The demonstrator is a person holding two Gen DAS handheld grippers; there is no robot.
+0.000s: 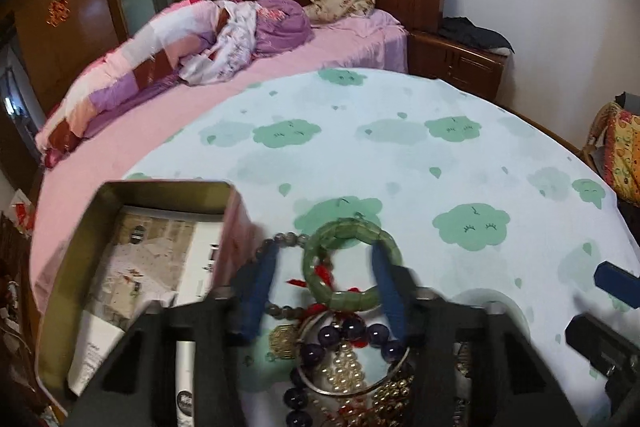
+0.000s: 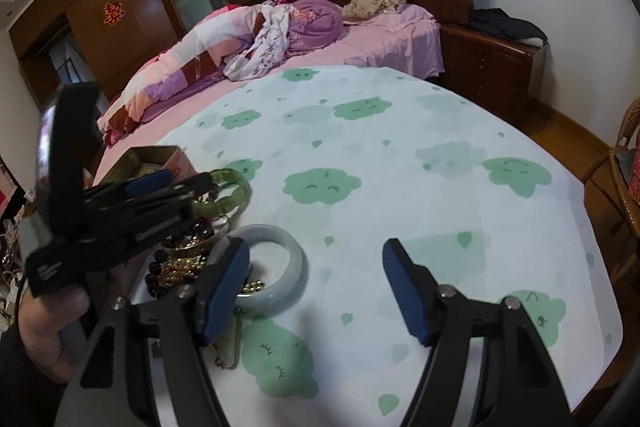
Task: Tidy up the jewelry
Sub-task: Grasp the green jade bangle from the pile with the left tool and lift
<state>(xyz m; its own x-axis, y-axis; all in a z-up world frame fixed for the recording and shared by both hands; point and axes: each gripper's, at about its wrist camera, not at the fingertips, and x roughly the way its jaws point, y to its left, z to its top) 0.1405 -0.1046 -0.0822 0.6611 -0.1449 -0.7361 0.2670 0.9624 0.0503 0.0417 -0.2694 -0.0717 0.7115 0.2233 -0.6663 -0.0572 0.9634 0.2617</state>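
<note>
Your left fingers (image 1: 325, 267) are straddling green segmented bangle (image 1: 347, 263), red thread showing, pads not pressing. Your right fingers (image 2: 316, 281) are standing wide, released, beside pale jade bangle (image 2: 294, 259). Tangled beads are lying on cloud-print tabletop (image 1: 400, 167).

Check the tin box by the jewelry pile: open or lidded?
Open. The tin box has no lid on it, and the left wrist view looks straight inside at printed paper lining the bottom.
</note>
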